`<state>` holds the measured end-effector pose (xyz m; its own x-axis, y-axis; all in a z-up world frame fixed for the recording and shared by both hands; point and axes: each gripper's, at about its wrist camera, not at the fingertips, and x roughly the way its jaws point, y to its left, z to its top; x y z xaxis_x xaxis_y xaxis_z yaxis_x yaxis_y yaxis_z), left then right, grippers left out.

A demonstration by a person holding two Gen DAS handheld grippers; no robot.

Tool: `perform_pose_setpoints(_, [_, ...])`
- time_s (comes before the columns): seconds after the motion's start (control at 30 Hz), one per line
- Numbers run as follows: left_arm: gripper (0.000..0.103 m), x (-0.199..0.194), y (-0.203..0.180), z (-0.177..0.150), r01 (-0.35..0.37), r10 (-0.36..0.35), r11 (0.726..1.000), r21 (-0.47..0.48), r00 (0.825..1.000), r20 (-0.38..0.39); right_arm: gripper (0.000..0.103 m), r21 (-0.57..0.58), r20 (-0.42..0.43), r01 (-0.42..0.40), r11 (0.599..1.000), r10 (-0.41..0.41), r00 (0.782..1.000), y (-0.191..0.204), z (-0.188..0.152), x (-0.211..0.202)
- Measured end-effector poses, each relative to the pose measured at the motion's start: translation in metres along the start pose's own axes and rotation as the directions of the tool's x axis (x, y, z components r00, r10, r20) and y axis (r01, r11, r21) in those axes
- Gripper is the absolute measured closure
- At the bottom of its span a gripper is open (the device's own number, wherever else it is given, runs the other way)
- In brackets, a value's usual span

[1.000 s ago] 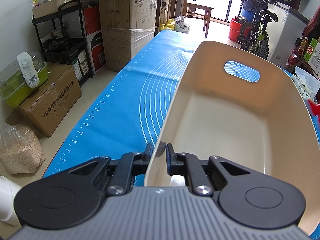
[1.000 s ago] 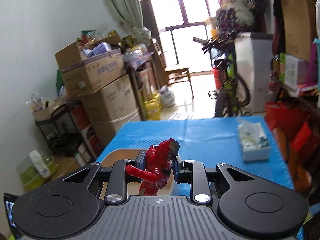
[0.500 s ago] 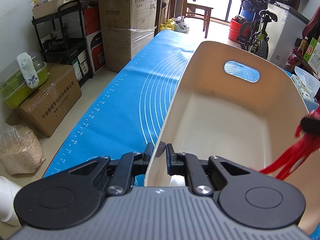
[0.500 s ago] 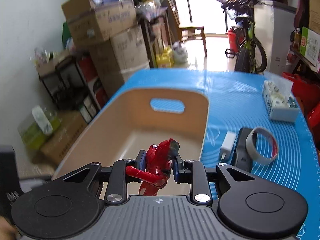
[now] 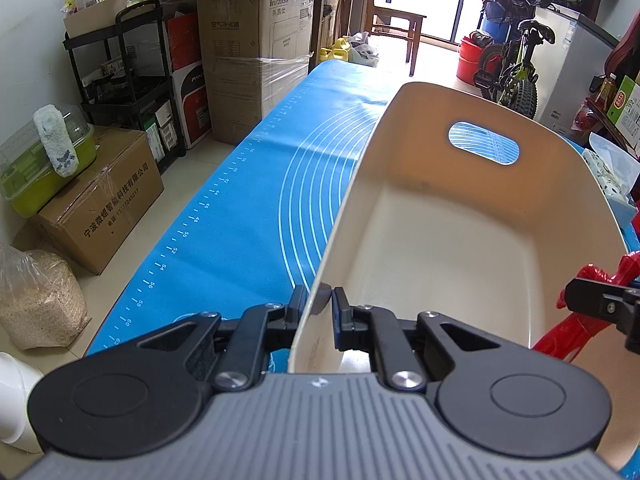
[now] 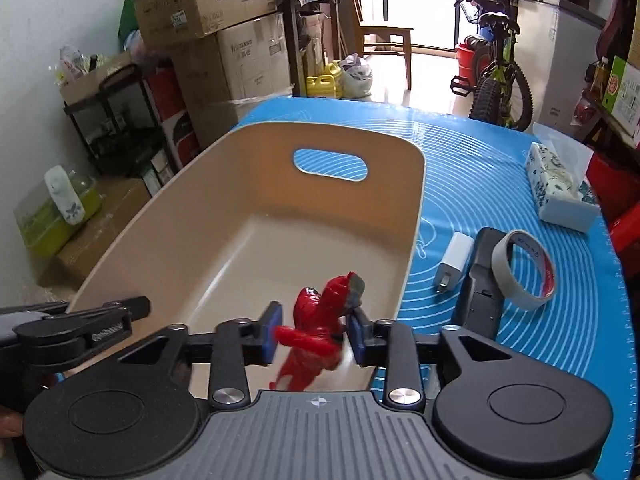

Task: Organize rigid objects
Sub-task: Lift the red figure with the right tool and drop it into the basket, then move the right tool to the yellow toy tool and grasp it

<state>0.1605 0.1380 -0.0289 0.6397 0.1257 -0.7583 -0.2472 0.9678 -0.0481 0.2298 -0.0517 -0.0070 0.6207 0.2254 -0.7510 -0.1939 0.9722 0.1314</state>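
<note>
A beige plastic bin (image 5: 460,240) with an oval handle hole stands on the blue mat (image 5: 248,208); it also shows in the right wrist view (image 6: 240,216). My left gripper (image 5: 320,308) is shut on the bin's near left rim. My right gripper (image 6: 312,334) is over the bin's near end with its jaws parted. The red toy figure (image 6: 320,332) sits loosely between them, blurred; it touches the right pad and stands off the left. The figure also shows at the right edge of the left wrist view (image 5: 576,328).
On the mat right of the bin lie a white charger (image 6: 452,260), a black device (image 6: 480,292), a tape roll (image 6: 524,272) and a tissue pack (image 6: 560,188). Cardboard boxes (image 5: 252,48), a black shelf cart (image 5: 128,76) and a bicycle (image 6: 500,68) stand around the table.
My right gripper has tipped down over the bin and its jaws have widened around the red figure, which now looks loose and blurred. My left gripper has kept its hold on the rim.
</note>
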Motion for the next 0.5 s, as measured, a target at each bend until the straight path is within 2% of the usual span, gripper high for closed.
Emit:
perform_pose_setpoints(0.03, [0.088, 0.0, 0.0, 0.0, 0.0, 0.0, 1.0, 0.0, 1.0, 0.0, 0.048, -0.002, 0.003, -0.005, 1.0, 0.005, 1.0, 0.0, 0.001, -0.002])
perform_pose_setpoints(0.1, [0.088, 0.0, 0.0, 0.0, 0.0, 0.0, 1.0, 0.0, 1.0, 0.001, 0.037, -0.006, 0.022, -0.001, 1.0, 0.002, 1.0, 0.0, 0.001, -0.008])
perform_pose_setpoints(0.17, [0.088, 0.0, 0.0, 0.0, 0.0, 0.0, 1.0, 0.001, 1.0, 0.0, 0.034, -0.009, 0.038, -0.007, 1.0, 0.008, 0.999, 0.0, 0.002, -0.014])
perform_pose_setpoints(0.3, [0.088, 0.0, 0.0, 0.0, 0.001, -0.001, 1.0, 0.0, 1.0, 0.0, 0.034, -0.003, 0.053, -0.02, 1.0, 0.021, 0.998, -0.007, 0.005, -0.026])
perform_pose_setpoints(0.5, [0.088, 0.0, 0.0, 0.0, 0.001, -0.001, 1.0, 0.0, 1.0, 0.0, 0.033, 0.041, 0.083, -0.001, 0.999, -0.002, 0.997, -0.029, 0.001, -0.043])
